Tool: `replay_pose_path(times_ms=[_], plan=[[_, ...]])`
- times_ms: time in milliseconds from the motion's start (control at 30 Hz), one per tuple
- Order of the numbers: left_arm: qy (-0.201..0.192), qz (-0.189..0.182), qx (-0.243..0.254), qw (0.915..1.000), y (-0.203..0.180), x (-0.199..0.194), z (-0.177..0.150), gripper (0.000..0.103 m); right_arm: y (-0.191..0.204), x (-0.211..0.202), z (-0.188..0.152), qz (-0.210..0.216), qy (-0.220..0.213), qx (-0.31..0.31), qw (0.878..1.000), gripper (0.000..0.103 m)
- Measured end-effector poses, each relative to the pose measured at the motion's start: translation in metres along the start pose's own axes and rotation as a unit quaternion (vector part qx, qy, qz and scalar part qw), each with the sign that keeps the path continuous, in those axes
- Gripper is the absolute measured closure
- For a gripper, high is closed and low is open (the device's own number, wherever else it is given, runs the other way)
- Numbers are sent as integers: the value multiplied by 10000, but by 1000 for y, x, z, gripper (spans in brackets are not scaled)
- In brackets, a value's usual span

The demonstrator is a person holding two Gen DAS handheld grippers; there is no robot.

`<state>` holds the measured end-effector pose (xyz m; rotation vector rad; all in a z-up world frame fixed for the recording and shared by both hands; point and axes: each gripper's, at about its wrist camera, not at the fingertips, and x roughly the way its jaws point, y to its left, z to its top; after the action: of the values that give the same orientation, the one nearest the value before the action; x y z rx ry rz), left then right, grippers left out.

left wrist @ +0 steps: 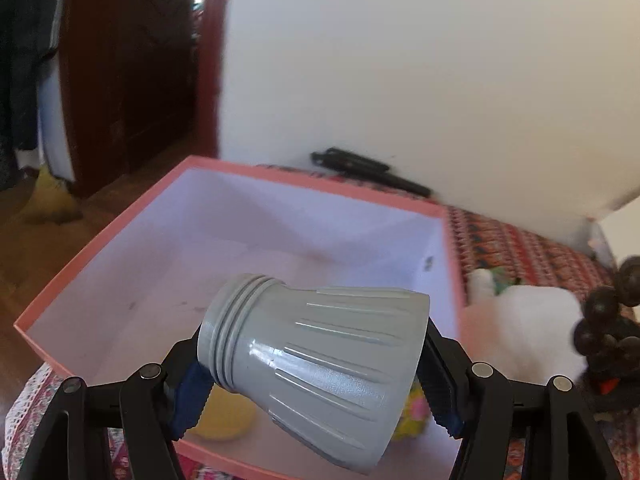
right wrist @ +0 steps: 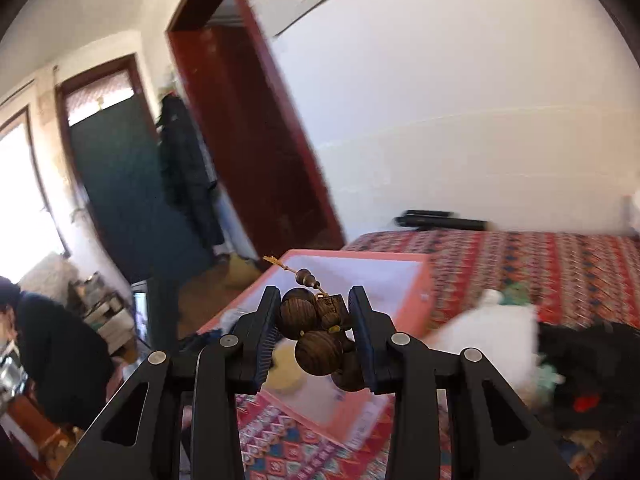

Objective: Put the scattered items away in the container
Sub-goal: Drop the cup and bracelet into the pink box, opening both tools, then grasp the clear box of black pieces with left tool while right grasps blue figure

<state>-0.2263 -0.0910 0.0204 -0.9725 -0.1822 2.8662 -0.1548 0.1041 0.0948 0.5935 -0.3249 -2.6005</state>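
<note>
My left gripper point(left wrist: 316, 392) is shut on a grey ribbed plastic cup point(left wrist: 316, 364) with a threaded neck, held tilted above the near edge of the pink box point(left wrist: 120, 220). The box is open with a white inside, and a yellow item point(left wrist: 228, 416) lies in its near corner. In the right wrist view my right gripper point(right wrist: 316, 336) is shut on a string of dark wooden beads point(right wrist: 316, 332), whose tassel end sticks up. It hangs over the near side of the pink box point(right wrist: 416, 300). The beads point(left wrist: 604, 320) also show at the right edge of the left wrist view.
The box rests on a red patterned bedspread point(right wrist: 520, 264). A white fluffy item point(right wrist: 492, 328) and dark clothing point(right wrist: 592, 364) lie right of the box. A black object point(right wrist: 440, 218) lies against the white wall. A person in dark clothes point(right wrist: 52, 352) bends at far left.
</note>
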Motion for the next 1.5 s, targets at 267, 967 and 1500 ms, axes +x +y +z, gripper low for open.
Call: replay_pose_path(times_ms=[267,967,1500], plan=[[-118,350,-309,9988,7,0,4,3,16,41,-17,-366,-252,-313,9985,7],[1039,-1205,1442,9767,-214,-1,-114,2,-186,-119,-132,-3000,959,1474,9376,8],[1858,-896,1969,9585,-274,74,-182,24,-273,-84,-198,-2287,1790,2994,9088,15]])
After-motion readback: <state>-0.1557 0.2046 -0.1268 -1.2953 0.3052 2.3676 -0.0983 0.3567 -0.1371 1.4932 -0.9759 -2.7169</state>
